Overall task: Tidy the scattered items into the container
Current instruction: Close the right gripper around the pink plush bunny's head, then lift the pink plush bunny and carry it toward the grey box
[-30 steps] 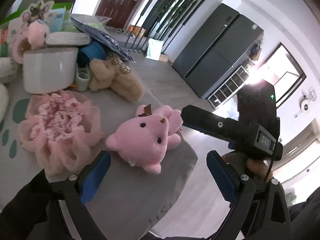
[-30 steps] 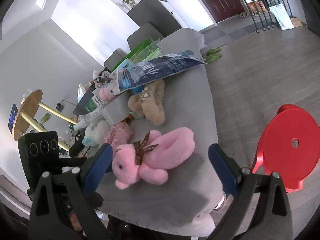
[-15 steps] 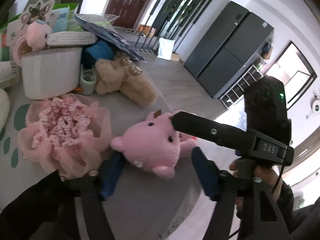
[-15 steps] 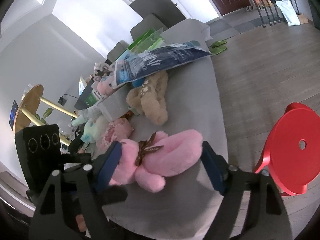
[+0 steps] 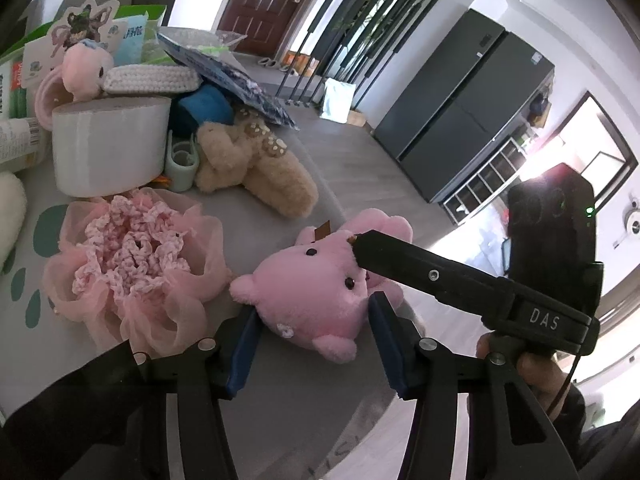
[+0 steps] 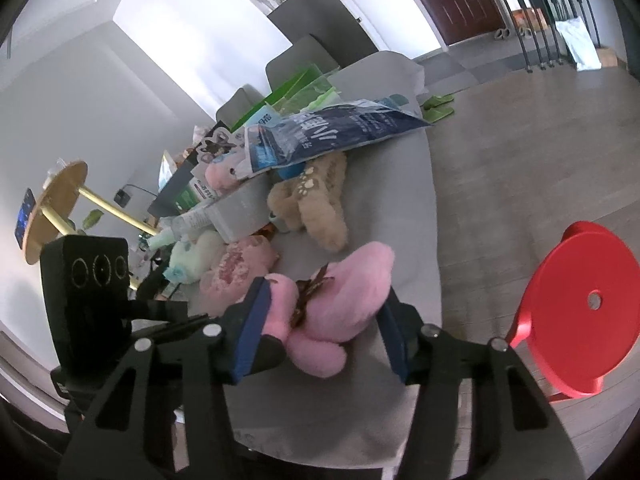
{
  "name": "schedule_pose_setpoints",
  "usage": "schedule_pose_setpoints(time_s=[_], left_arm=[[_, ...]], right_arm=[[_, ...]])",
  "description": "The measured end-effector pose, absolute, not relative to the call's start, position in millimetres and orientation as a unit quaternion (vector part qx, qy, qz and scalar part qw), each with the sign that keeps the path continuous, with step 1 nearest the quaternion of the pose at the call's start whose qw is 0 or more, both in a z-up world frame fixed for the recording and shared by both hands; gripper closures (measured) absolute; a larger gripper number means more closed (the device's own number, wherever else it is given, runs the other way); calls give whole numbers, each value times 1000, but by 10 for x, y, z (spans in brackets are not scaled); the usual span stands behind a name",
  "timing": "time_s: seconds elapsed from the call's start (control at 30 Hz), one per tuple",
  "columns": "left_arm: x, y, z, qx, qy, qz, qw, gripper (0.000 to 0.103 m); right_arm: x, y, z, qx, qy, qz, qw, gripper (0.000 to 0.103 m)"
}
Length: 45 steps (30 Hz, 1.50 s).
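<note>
Left gripper (image 5: 314, 346): I am reaching it over the near edge of the desk (image 5: 292, 412); its blue pads are sitting on either side of the pink bear's (image 5: 316, 292) head, close to the plush, but I cannot tell whether they are pressing it.

Right gripper (image 6: 320, 330): I am bringing it in from the other side; its pads are flanking the same pink bear (image 6: 340, 300) at the body, and I cannot tell whether they are squeezing it. In the left view one of its black fingers is lying across the bear's face.

Pink bear: it is lying on the grey desk near the front edge, between both pairs of pads.

White tub (image 5: 108, 144): it is standing further back on the desk; its inside is hidden from me.

Pink ruffled flower (image 5: 132, 264): it is lying just beside the bear's head, in front of the tub.

Tan bear (image 5: 256, 172): it is sprawling on the desk beside the tub, partly under a blue printed bag (image 6: 332, 128).

Red stool (image 6: 580, 312): it is standing on the floor beside the desk.
</note>
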<state>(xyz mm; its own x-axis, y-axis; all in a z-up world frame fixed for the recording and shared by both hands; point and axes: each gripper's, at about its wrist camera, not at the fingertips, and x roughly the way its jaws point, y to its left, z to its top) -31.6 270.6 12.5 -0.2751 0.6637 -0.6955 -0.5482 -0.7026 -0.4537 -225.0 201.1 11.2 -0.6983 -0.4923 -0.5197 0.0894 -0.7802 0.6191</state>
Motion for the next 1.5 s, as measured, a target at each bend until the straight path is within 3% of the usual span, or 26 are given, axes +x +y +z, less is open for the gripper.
schedule_pose_setpoints(time_s=[0.97,1.5], left_arm=[[-117,2110,593,-409,-91,840,345,49],[-178,1327,901,-364,-109,879,288,49]], right_arm=[[-2123,1249,563,330,-259,-874,245,53],[-2409,529,920,317,-217,-868,313,52]])
